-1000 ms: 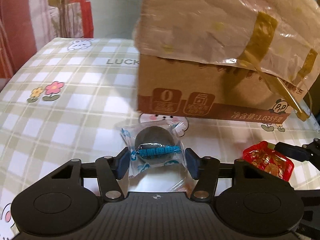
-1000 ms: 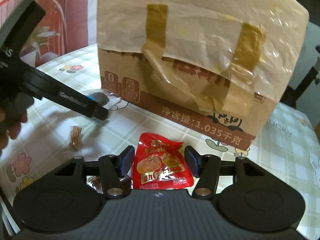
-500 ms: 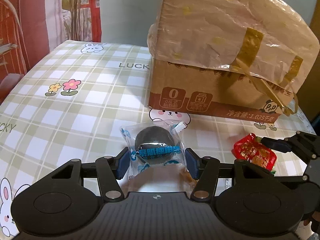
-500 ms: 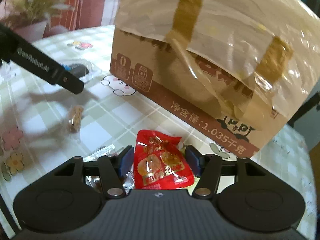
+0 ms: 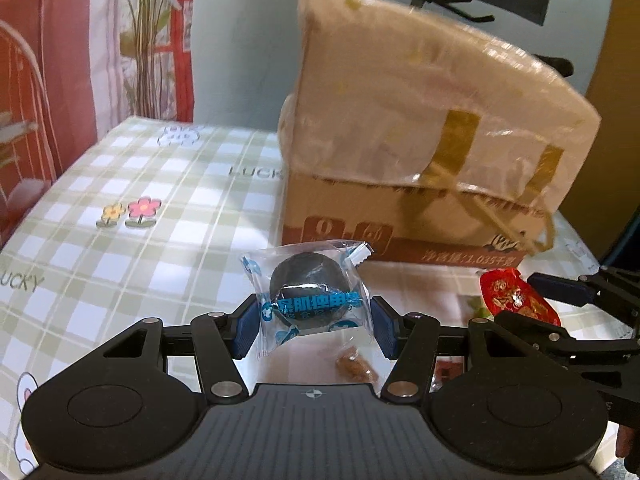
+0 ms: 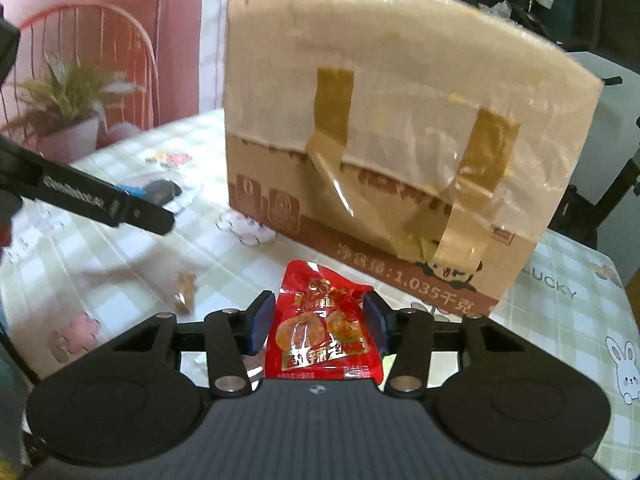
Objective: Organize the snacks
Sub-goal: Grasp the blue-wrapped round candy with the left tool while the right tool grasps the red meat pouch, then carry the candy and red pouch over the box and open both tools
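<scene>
Both snacks are off the table now and higher against the cardboard box (image 5: pixel 404 208) than a second ago: more of the box top shows in both wrist views, so both hands have lifted. The left gripper (image 5: pixel 312 322) is clamped on the clear packet with the dark round snack (image 5: pixel 308 292), pads pressing the wrapper at both sides, width unchanged. The right gripper (image 6: pixel 318 322) has the red pouch (image 6: pixel 324 328) between its pads and its jaws are closing at this moment; the pouch sides look pinched, so I read it as gripped and tightening. My read: pick phase is done on both sides, and what's left is carrying them to the box, probably over its taped top edge. The packet sits in front of the box's lower left corner, long axis running pad to pad across the jaws, blue label band level, serrated seal pointing up and right toward the box. The red pouch hangs in front of the box's printed bottom strip, long axis along the fingers, crimped top pointing at the box, gold lettering end toward the gripper body. A small brown wrapped candy (image 6: pixel 184 288) lies on the checked tablecloth (image 5: pixel 132 216), left of the pouch, well short of the box, not yet picked.
</scene>
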Action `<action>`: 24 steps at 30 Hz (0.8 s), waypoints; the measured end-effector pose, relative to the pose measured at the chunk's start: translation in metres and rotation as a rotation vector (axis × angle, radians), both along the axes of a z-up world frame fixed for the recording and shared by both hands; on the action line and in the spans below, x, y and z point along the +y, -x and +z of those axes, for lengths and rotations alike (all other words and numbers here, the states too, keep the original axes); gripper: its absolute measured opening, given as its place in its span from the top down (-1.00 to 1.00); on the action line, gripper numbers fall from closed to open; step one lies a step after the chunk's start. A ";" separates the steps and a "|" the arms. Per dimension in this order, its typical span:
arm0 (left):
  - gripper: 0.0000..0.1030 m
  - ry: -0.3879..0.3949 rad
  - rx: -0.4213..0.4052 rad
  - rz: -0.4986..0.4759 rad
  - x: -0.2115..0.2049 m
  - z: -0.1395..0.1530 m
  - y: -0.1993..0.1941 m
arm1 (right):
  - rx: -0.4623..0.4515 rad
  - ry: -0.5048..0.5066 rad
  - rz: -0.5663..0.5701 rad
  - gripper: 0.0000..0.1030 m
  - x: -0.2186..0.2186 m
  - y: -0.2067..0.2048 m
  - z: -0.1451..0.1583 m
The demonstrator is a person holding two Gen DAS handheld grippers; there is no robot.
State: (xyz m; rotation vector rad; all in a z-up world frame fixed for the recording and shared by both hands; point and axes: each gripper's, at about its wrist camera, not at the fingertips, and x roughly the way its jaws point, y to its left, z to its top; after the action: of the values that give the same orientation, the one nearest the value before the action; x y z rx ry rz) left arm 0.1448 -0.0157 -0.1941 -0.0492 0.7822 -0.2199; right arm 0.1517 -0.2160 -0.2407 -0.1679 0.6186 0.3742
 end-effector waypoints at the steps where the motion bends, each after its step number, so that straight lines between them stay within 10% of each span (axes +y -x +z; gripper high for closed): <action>1: -0.18 -0.001 -0.012 -0.005 -0.001 0.004 0.001 | -0.012 -0.010 0.003 0.01 0.000 0.002 0.005; 24: -0.18 0.012 -0.339 -0.118 -0.031 0.125 -0.026 | -0.378 -0.087 0.010 0.01 -0.022 -0.014 0.127</action>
State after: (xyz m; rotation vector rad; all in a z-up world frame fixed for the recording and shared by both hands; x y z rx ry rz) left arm 0.1711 -0.0464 -0.0693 0.0230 0.4463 -0.3356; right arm 0.1652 -0.2379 -0.1136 -0.1538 0.2289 0.3665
